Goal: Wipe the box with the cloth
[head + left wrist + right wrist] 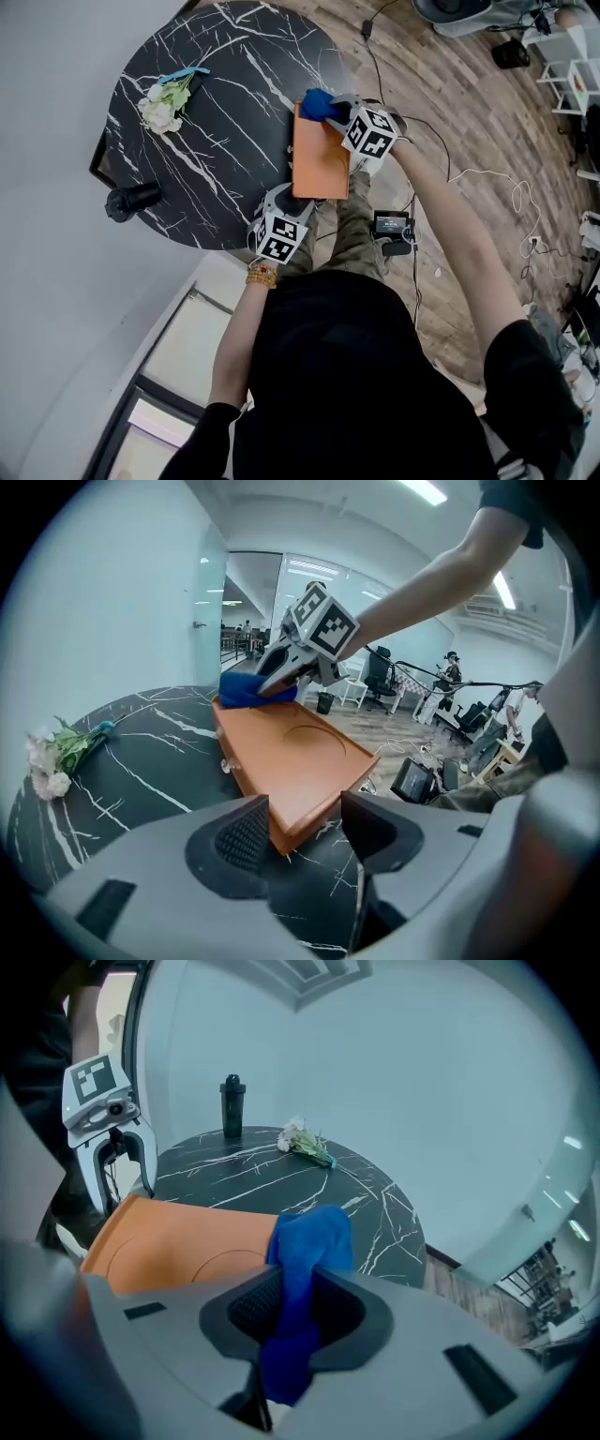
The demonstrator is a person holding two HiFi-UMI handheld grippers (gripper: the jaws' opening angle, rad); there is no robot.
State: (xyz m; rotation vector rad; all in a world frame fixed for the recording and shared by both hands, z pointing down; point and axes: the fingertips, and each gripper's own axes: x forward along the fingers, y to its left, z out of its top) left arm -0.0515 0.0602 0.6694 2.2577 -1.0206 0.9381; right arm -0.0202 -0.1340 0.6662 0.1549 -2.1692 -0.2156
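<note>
On the left of the round black marble surface [234, 84], a bunch of white flowers [161, 105] and a black bottle [131, 200] sit well away from our work. Our left claw [305, 827] stands wide around the near corner of the flat orange box [319, 155], seemingly to steady it. Our right claw [295, 1302] pinches the crumpled blue cloth [316, 103] against the box's far end, and nothing seems to block the wipe.

Head view looks steeply down from high above the flat orange rectangular box [321, 157] on the round black white-veined marble table [234, 66], left gripper view peers close along it from its near end, right gripper view across its far end, all three sharing box and tabletop.
</note>
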